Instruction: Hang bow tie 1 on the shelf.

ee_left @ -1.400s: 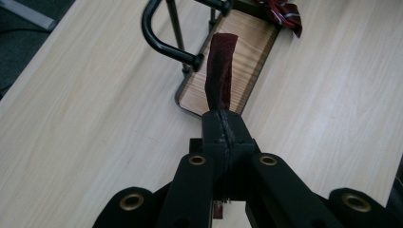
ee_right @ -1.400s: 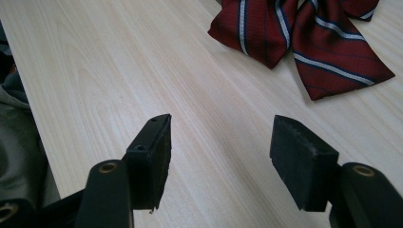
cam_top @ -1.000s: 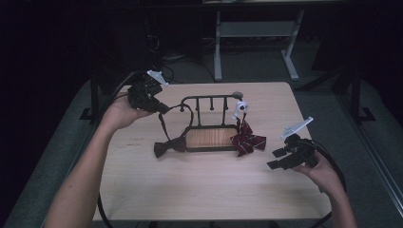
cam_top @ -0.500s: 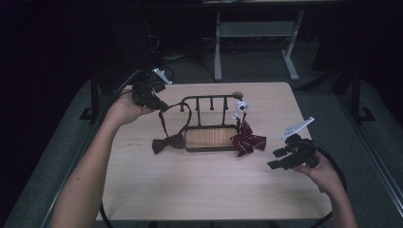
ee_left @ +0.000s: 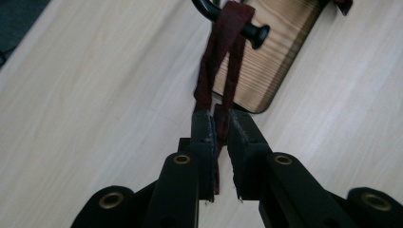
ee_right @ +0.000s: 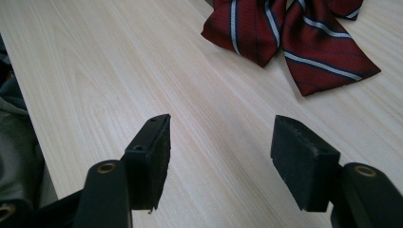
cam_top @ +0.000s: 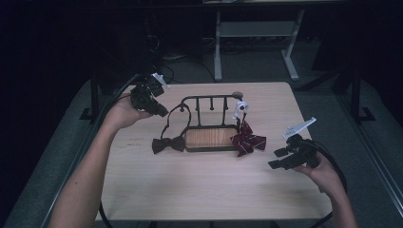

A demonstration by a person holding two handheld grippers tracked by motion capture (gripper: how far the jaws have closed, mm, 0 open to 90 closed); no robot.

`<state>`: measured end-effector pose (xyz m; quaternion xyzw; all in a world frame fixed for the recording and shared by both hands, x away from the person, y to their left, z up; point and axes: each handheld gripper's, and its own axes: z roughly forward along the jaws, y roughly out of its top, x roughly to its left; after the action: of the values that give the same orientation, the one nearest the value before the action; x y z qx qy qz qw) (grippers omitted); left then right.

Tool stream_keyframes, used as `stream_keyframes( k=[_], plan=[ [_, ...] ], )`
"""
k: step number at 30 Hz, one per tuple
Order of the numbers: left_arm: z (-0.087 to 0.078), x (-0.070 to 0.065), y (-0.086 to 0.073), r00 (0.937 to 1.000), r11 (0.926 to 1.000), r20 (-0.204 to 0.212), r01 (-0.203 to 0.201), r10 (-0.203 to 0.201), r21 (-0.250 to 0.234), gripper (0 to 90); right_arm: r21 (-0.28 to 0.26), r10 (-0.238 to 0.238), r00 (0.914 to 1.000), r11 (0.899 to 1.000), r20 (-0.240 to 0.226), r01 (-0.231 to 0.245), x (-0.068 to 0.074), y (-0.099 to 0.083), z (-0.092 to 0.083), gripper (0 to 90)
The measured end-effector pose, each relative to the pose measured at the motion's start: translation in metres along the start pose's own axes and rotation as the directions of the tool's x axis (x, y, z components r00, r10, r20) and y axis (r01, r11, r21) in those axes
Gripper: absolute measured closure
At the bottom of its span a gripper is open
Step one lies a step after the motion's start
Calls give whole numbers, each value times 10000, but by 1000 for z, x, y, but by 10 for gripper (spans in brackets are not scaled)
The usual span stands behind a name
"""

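A black metal rack with a wooden base (cam_top: 209, 137) stands mid-table. A dark maroon bow tie (cam_top: 167, 144) lies at its left end, and its strap (ee_left: 223, 61) is looped over a rack peg (ee_left: 254, 32). My left gripper (cam_top: 159, 111) (ee_left: 221, 126) is at the strap's near end. Its jaws have just been opening. They stand slightly apart with the strap still between them. A red striped bow tie (cam_top: 248, 141) (ee_right: 290, 33) lies at the rack's right end. My right gripper (cam_top: 278, 159) (ee_right: 221, 137) hovers open and empty over bare table short of it.
A small white clip (cam_top: 241, 108) hangs at the rack's right post. The light wooden table (cam_top: 199, 190) has bare room in front and at the right. Dark floor and a white desk frame (cam_top: 252, 33) lie beyond the far edge.
The left hand has shifted only slightly by the rack's left end. The right hand and both bow ties lie as before.
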<state>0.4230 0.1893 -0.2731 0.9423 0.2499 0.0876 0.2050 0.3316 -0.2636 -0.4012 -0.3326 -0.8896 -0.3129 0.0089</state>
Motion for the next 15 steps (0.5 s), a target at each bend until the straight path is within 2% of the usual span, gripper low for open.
stream_keyframes(
  k=[3, 15],
  plan=[
    [2, -2, -5, 9999, 9998, 96, 74, -72, -166, 805, -17, 71, 10000, 10000, -18, -71, 0, 0, 1, 372],
    [4, -6, -24, 9999, 9999, 115, 84, -82, -130, 780, 8, 149, 9999, 9999, 62, -150, 0, 0, 4, 349]
  ],
)
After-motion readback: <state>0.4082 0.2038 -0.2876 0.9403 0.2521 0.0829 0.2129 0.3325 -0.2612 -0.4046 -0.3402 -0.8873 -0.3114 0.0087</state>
